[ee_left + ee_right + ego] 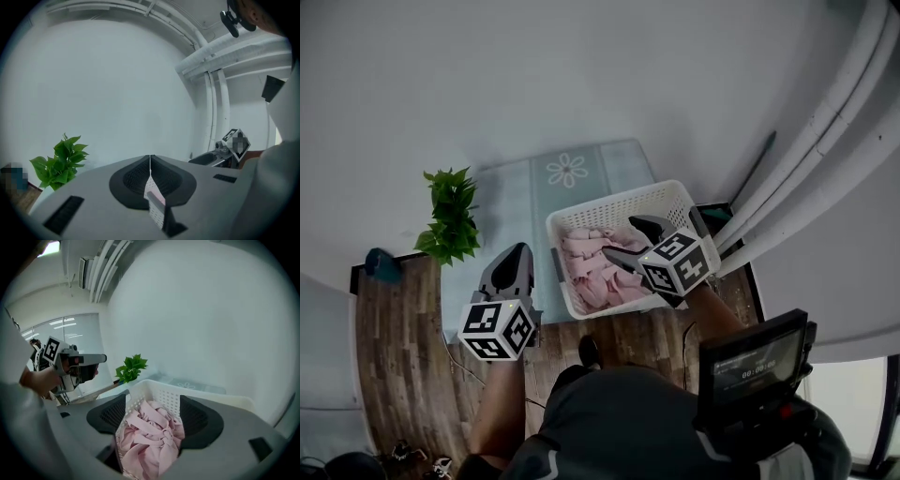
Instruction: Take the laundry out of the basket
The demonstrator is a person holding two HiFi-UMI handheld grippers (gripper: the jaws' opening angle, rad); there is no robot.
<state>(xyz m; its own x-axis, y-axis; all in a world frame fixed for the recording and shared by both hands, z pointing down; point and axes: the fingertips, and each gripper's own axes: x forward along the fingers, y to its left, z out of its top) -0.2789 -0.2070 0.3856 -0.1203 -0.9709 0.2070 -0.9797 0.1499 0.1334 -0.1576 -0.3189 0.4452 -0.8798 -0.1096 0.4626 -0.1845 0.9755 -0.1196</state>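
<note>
R gripper [621, 238] hangs over white basket [609, 202] at right edge of mat [516, 192], jaws wide, pink laundry [591, 272] below them in basket. L gripper [519, 251] beside basket, jaws closed, empty.

A wood-plank floor [394, 356] carries a pale blue-green mat [516, 202] printed with a single daisy. A white perforated basket [614, 208] stands at the mat's near right corner. A leafy green plant [450, 217] sits at the mat's left edge, with a small teal object [382, 265] further left.
</note>
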